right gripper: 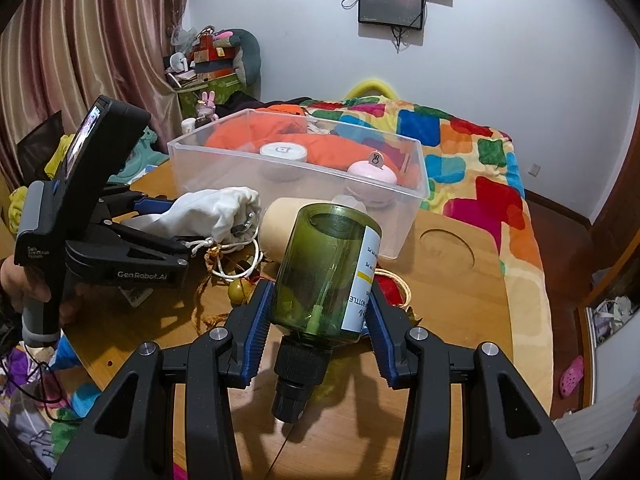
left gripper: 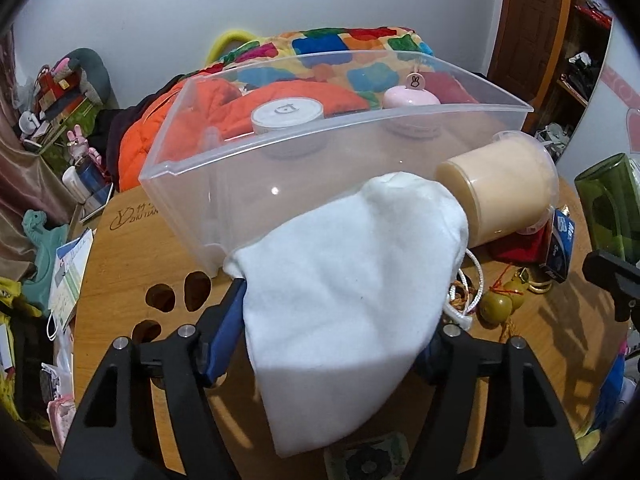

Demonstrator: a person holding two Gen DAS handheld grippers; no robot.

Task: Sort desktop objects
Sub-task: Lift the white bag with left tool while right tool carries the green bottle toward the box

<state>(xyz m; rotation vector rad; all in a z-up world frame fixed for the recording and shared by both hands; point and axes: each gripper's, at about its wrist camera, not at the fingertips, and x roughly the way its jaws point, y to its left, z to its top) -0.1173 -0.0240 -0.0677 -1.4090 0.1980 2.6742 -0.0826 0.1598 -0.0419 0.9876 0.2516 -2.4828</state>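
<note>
My left gripper [left gripper: 336,320] is shut on a white drawstring pouch [left gripper: 344,280] and holds it above the wooden table [left gripper: 120,280], in front of a clear plastic bin [left gripper: 304,160]. The pouch also shows in the right wrist view [right gripper: 216,212]. My right gripper [right gripper: 320,312] is shut on a green translucent bottle [right gripper: 324,268] with a white label and black cap, held bottom forward, short of the bin [right gripper: 296,168]. The bin holds a white round tin [right gripper: 283,154] and a pink round case [right gripper: 372,174]. A cream jar [left gripper: 504,188] lies on its side by the bin.
Small olive gourds on cords [left gripper: 500,304], a red cloth [left gripper: 516,248] and a blue box [left gripper: 560,248] lie on the table at the right. A bed with a colourful blanket [right gripper: 460,140] and orange jacket [left gripper: 200,120] stands behind. Clutter lies beyond the left table edge.
</note>
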